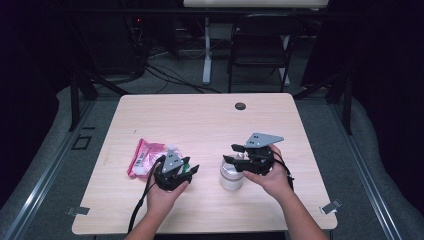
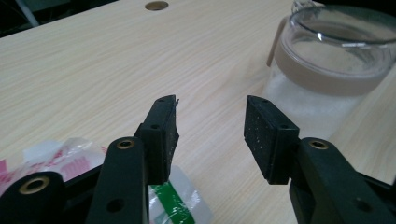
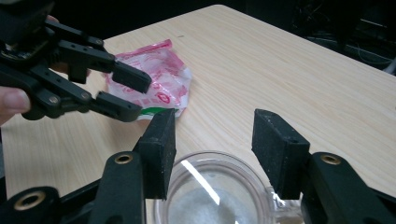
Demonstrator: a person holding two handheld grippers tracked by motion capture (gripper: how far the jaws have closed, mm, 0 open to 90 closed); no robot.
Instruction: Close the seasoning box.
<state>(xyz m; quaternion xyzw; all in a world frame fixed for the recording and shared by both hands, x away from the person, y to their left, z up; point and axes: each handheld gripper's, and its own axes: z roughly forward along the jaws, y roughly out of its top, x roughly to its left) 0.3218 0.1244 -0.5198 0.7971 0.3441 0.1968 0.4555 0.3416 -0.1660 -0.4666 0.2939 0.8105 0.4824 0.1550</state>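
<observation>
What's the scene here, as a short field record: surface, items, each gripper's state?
surface: wooden table
jar: clear, white powder inside, lid off, upright
packet: pink and white, lying flat left of the jar
left gripper: open, nothing between the jaws, above the packet's edge
right gripper: open, jaws above the jar's mouth, not touching it
</observation>
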